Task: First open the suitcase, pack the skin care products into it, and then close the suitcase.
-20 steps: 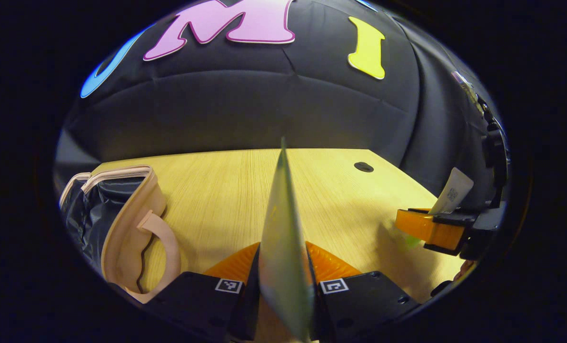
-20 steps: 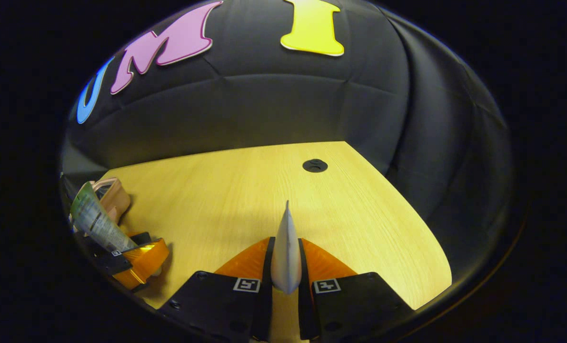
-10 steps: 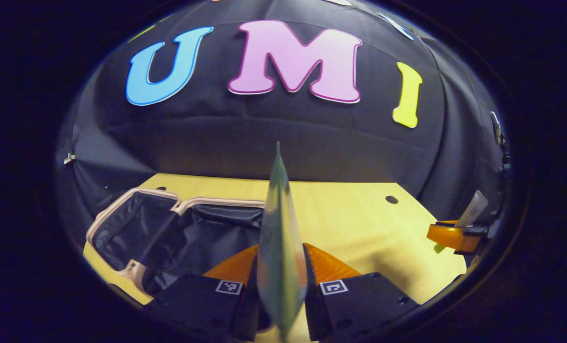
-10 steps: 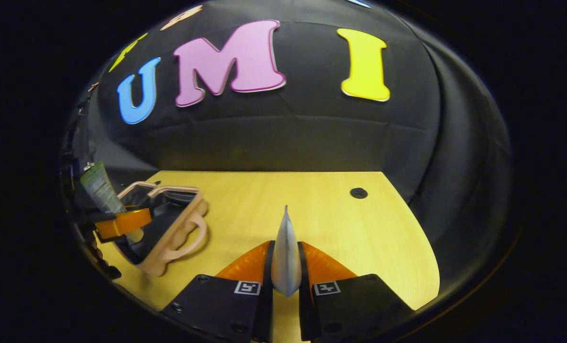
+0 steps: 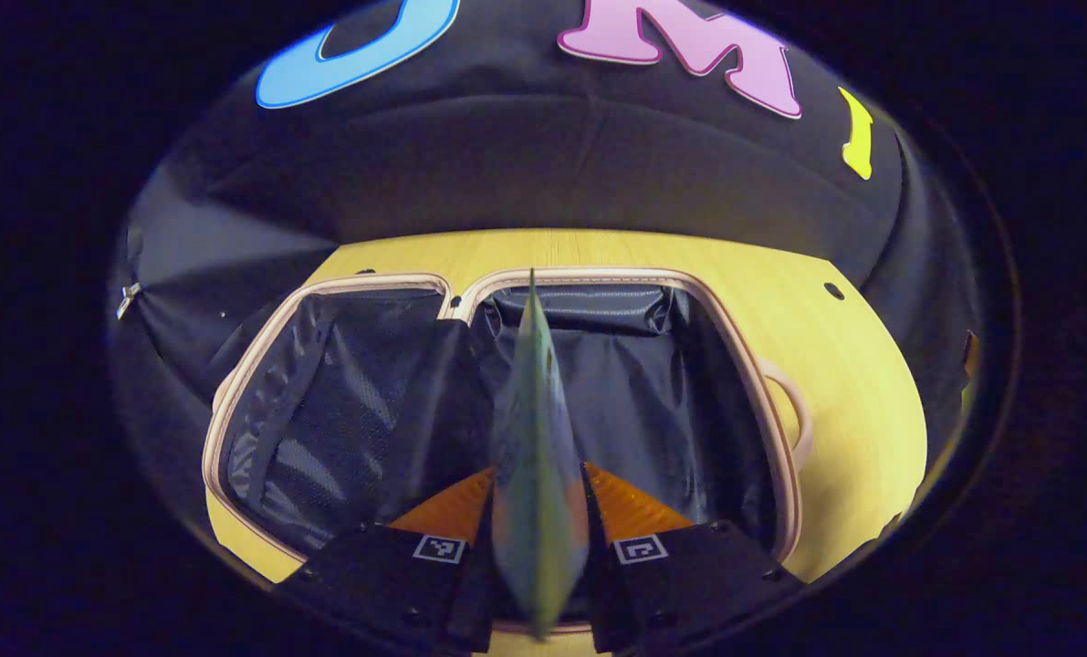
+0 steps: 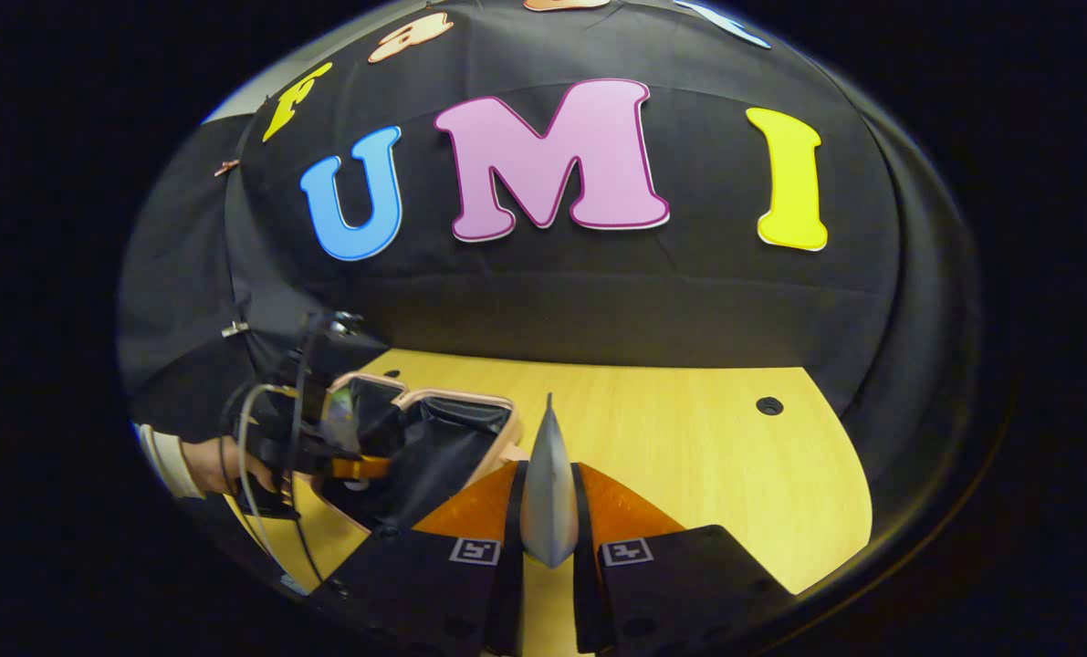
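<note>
The suitcase [image 5: 598, 273] lies open flat on the table, its two dark-lined halves framed by a pale pink rim. My left gripper [image 5: 538, 488] hangs over the right half, shut on a green tube [image 5: 534, 429] seen edge-on. In the right gripper view my right gripper [image 6: 548, 497] is shut on a pale grey tube [image 6: 548, 484], also edge-on, above the table to the right of the suitcase [image 6: 456, 429]. The left gripper [image 6: 353, 467] shows there at the left, over the suitcase, held by a hand [image 6: 207, 465].
The yellow wooden table [image 6: 689, 456] stretches right of the suitcase, with a small dark hole [image 6: 768, 405] near its far right corner. A pink carry handle [image 5: 803, 415] sticks out of the suitcase's right side. Black cloth walls close the booth behind and beside.
My left gripper has swung left and tipped down, so the tube now hangs over the open suitcase. My right gripper has turned left toward the suitcase, still holding its tube.
</note>
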Motion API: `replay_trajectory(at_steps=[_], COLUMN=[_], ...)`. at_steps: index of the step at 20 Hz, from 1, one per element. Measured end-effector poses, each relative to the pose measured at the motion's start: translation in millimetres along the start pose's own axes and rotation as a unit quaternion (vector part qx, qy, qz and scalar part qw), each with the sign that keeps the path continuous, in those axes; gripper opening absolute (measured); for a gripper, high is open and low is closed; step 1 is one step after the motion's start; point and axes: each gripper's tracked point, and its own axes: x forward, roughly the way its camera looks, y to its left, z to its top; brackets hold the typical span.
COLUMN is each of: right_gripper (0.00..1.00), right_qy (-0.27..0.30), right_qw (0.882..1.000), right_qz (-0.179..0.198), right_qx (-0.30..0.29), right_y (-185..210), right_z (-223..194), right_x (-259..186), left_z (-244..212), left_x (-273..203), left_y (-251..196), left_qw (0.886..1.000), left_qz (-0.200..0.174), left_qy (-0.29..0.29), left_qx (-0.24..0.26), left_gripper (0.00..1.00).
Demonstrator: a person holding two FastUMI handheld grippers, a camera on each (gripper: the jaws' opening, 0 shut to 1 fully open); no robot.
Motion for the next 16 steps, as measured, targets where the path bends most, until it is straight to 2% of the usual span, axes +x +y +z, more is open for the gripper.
replay_trajectory(at_steps=[1,3,5,6,7,10,12,14,15,16], right_gripper=[0.25,0.25,0.25,0.25,0.25,0.25,0.25,0.25,0.25,0.25], right_qy=[-0.004,-0.01,-0.013,-0.013,-0.013,-0.002,0.009,0.016,0.021,0.026], right_qw=[1.0,1.0,1.0,1.0,1.0,1.0,1.0,1.0,0.999,0.999], right_qz=[0.004,0.009,0.009,0.008,0.007,0.006,0.015,0.027,0.035,0.043], right_qx=[0.007,0.003,-0.002,0.001,0.005,0.005,0.004,0.002,0.0,-0.001], right_y=[5.8,12.0,11.2,11.1,10.1,9.7,17.9,31.2,39.2,48.4], right_z=[4.2,11.2,15.1,15.3,15.8,9.9,3.9,1.6,0.6,-1.7], right_x=[-1.5,-5.1,-7.8,-7.4,-7.3,0.4,8.2,14.9,19.2,23.6], left_z=[-3.6,-7.1,-18.7,-24.9,-25.3,-13.6,-12.2,11.9,27.0,40.6], left_x=[6.6,20.4,29.7,33.7,36.5,37.9,32.6,15.9,-5.4,-27.1], left_y=[2.3,3.9,10.9,12.4,13.0,19.6,7.9,0.6,4.9,11.0], left_qw=[1.0,0.999,0.996,0.994,0.993,0.994,0.995,0.999,1.0,0.999], left_qz=[-0.004,-0.007,0.006,0.008,0.006,0.015,0.002,-0.004,0.005,0.015], left_qy=[0.021,0.051,0.093,0.11,0.116,0.107,0.099,0.032,-0.013,-0.048], left_qx=[-0.003,0.003,0.013,0.016,0.017,0.035,0.028,0.012,0.011,0.013], left_gripper=[0.44,0.45,0.45,0.48,0.45,0.45,0.52,0.77,0.99,0.99])
